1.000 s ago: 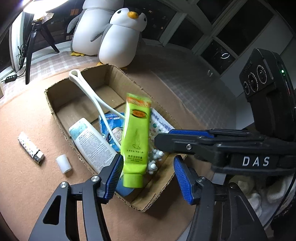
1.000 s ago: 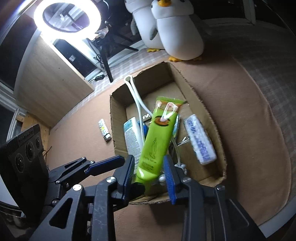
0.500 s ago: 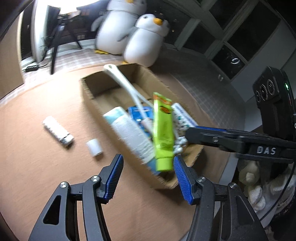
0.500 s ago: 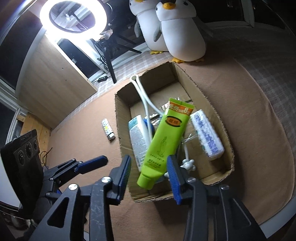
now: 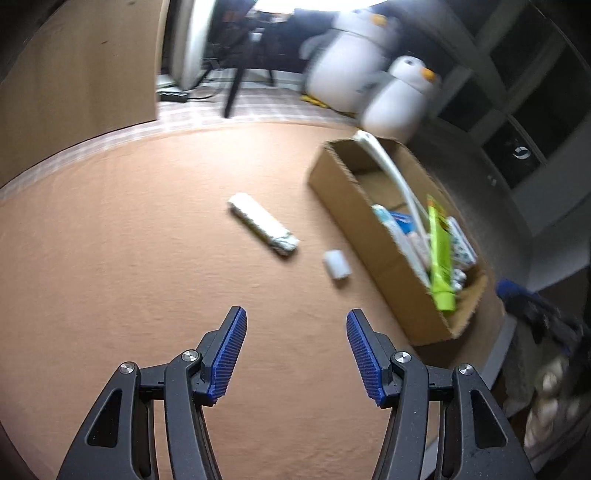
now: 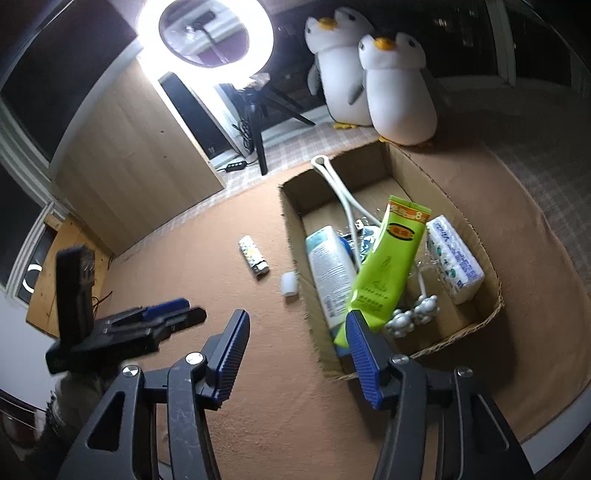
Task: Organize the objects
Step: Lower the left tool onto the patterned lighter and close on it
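- The left gripper (image 5: 296, 350) hung over bare brown table (image 5: 129, 258), its blue fingers (image 5: 229, 354) spread wide with nothing between them.
- The right gripper (image 6: 295, 354) was also wide apart and empty, low beside the near corner of the box (image 6: 476, 236).
- The green tube (image 6: 391, 266) lay tilted inside the box, its cap end toward the near wall, resting across a white bottle (image 6: 330, 273).
- A tissue pack (image 6: 454, 258) lay along the right side of the box, and a white massager (image 6: 347, 199) leaned from the far corner down to silver balls near the tube's cap.
- Outside the box, a patterned lighter (image 5: 262, 229) lay on the table, well apart from the left gripper.
- A small white cap (image 5: 336, 264) sat just beside the box's left wall, between lighter and box.
- Two penguin toys (image 6: 395, 85) stood behind the box, with a ring light (image 6: 205, 33) to their left.
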Demonstrator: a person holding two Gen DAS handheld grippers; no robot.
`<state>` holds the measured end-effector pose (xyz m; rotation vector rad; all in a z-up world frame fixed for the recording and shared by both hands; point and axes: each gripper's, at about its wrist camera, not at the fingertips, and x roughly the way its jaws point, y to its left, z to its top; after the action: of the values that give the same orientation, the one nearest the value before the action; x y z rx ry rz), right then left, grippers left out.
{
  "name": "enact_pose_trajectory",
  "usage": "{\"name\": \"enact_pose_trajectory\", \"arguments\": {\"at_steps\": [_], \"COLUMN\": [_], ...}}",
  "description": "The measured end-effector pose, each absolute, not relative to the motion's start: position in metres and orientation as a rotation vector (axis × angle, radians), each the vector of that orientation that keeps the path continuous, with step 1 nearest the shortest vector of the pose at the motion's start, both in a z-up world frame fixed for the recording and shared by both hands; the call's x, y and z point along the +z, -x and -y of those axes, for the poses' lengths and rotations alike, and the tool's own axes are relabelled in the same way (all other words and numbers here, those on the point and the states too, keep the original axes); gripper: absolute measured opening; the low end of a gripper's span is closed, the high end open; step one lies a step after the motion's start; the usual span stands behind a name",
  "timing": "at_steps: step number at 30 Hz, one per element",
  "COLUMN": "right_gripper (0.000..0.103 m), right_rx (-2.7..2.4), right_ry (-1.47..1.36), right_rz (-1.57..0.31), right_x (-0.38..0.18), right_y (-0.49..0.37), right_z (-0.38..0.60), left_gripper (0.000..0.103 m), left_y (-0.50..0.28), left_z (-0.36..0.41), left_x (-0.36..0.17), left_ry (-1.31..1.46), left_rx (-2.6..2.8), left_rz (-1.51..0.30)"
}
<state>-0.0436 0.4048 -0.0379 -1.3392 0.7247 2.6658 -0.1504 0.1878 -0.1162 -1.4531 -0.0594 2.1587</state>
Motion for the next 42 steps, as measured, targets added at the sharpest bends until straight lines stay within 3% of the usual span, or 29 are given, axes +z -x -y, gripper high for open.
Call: {"name": "enact_pose_trajectory", "arguments": {"at_steps": [8,28,40,42], "right_gripper": [0.052,0.052,0.052,0.052], "right_rx": [2.663,2.542,2.552,2.556], "right_ry": [1.357,1.361,1.381,1.386], "right_rz": [-0.74,-0.755,-0.748,-0.746], "right_x": [-0.043,-0.057,-0.062,-0.063], "right_y": [0.03,-0.005,0.003,0.005], "right_z": [-0.367,-0.378,-0.372,-0.37], "left_gripper": [0.06,0.06,0.025,0.024], "left_y": [0.198,0.263,0.256,0.254], "left_z": [-0.182,-0.266,-0.263,-0.255], "left_x": [-0.112,-0.175,-0.185,-0.184], "left_ry": [1.466,1.626,1.623,1.621], "left_rx": [2.277,2.306,2.332,2.326], "left_rz": [0.099,-0.091,-0.122,-0.097]}}
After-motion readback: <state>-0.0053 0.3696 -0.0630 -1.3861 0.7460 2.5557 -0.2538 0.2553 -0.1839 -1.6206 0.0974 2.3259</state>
